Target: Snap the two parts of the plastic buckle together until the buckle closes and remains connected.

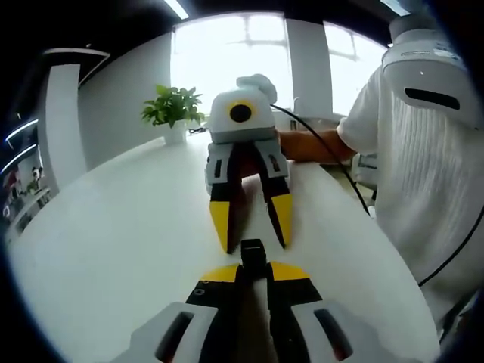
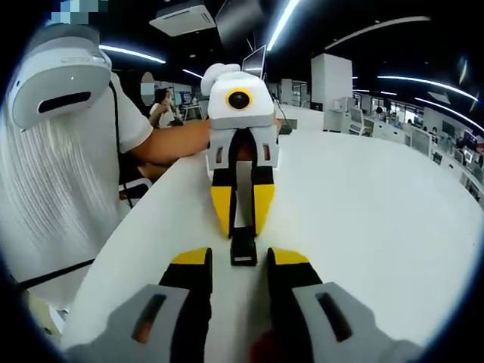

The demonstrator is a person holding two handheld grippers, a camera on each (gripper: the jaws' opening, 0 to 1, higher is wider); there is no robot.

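While we face our two grippers tip to tip over the white table [image 1: 113, 249], the black buckle [image 1: 252, 255] lies between them on the tabletop.

From the left gripper view, our left gripper [image 1: 253, 274] rises from the bottom with its yellow-tipped jaws drawn close together, pinching the near end of the buckle between them. Across from it, the right gripper [image 1: 255, 243] points back at us with its jaws spread in a narrow V, the yellow tips [image 1: 224, 224] sitting to either side of the buckle's far end; whether they touch it we cannot tell.

From the right gripper view, the right gripper [image 2: 239, 257] has its jaws parted, and the buckle [image 2: 243, 246] sits in the gap just ahead of them, apart from both pads. The left gripper [image 2: 243, 225] stands opposite, its jaws nearly parallel and closed in on the buckle's far end. Whether the buckle's two halves are already latched we cannot tell; it reads as one dark piece.

A person in a white ribbed shirt [image 1: 423, 181] stands at the table's edge, and a potted plant [image 1: 174, 110] sits at the table's far side.
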